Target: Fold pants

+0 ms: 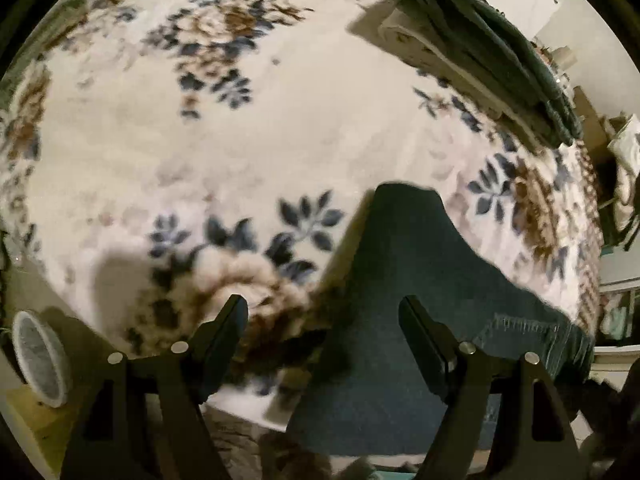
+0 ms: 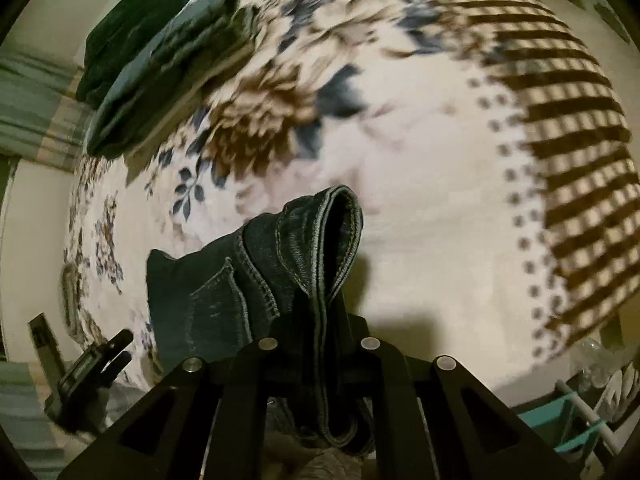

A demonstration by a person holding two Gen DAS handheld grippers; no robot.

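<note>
I count one pair of dark jeans [image 2: 240, 280], one stack of folded clothes [image 1: 492, 52], one floral blanket [image 1: 280, 128], and two claws: left [image 1: 322, 320], right [image 2: 320, 320].

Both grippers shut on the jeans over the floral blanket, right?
Not quite. Only the right gripper is shut on the jeans. The left wrist view shows the left gripper with jaws open, holding nothing, over the floral blanket.

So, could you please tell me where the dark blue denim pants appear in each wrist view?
Left wrist view: the dark blue denim pants lie lower centre-right, past the open left gripper.
Right wrist view: lower centre, waistband pinched in the right gripper.
Shared landmark: the stack of folded dark clothes on the floral blanket.
</note>
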